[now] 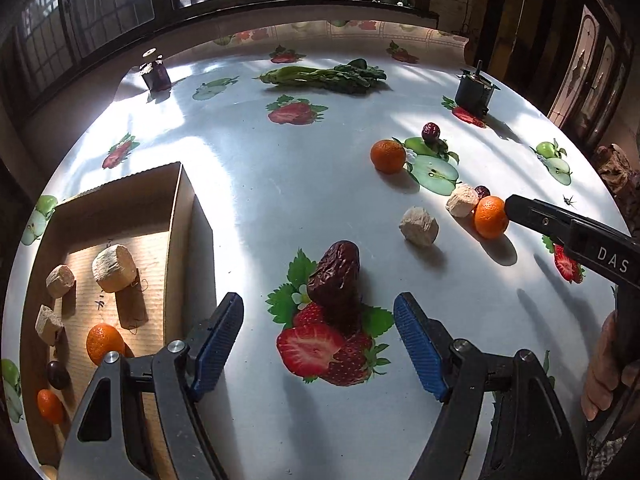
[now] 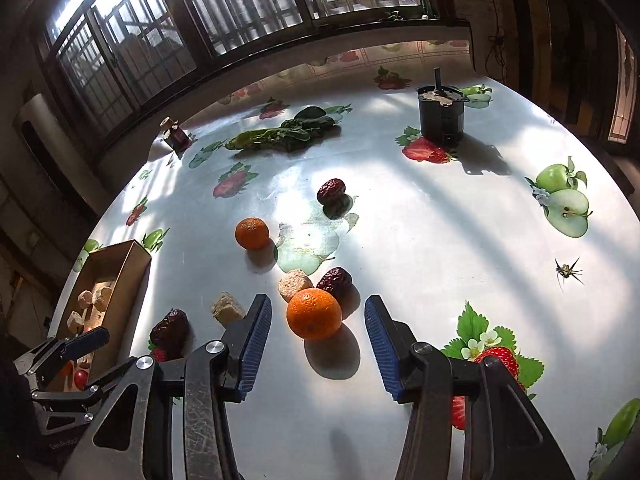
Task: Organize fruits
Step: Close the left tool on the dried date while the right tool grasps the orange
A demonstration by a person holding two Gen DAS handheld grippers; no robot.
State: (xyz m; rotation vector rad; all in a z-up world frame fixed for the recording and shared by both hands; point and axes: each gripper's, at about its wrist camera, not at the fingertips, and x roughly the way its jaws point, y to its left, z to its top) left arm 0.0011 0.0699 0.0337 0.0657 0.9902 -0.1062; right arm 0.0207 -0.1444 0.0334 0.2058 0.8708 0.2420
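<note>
**Two spread grippers over scattered fruit**

Left gripper, ribbed blue pads spread: wrinkled dark-red date just ahead, brown cardboard box to their left. Only the right view shows the right gripper spread, its fingers flanking the round dimpled orange mandarin.

Four oranges, four dates, five tan blocks, one dark berry, one box, one bunch of greens

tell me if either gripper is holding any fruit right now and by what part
Nothing is held. The left gripper is open around a date; the right gripper is open around an orange.
</note>
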